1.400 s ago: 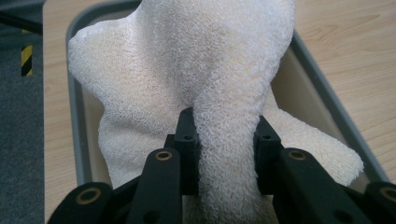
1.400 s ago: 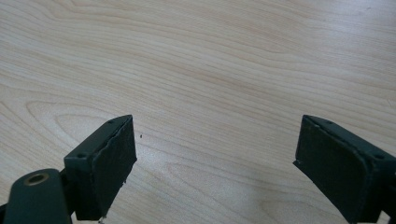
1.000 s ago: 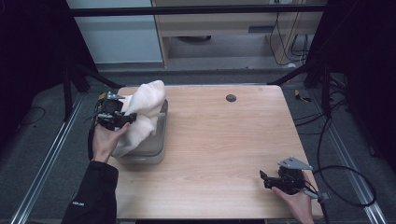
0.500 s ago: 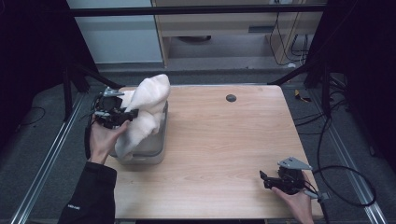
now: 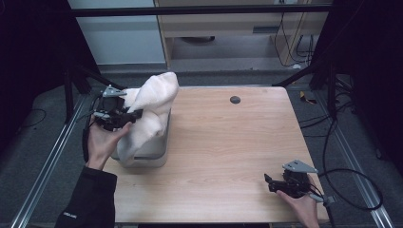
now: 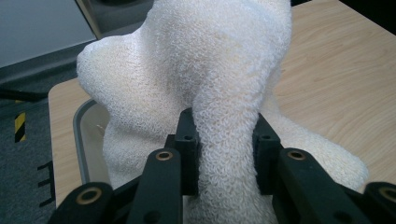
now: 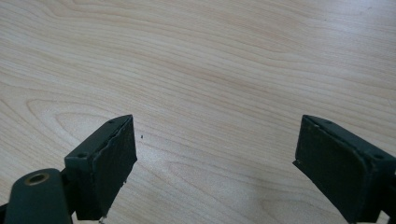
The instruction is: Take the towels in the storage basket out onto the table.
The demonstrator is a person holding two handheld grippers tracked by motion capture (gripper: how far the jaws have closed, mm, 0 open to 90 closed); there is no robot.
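A white terry towel hangs lifted over a grey bin at the table's left side, its lower end still inside the bin. My left gripper is shut on a fold of the towel, with the cloth pinched between both black jaws in the left gripper view. Part of the bin's rim shows to the left of the cloth. Near the table's front right corner my right gripper rests low over bare wood, open, with nothing between its pads.
The wooden table has a small round dark hole near its far edge. Black cables trail off the right side onto the floor. Metal rails run along the left of the table.
My left gripper has lifted the towel a little higher and farther back over the bin. The right gripper has stayed where it was.
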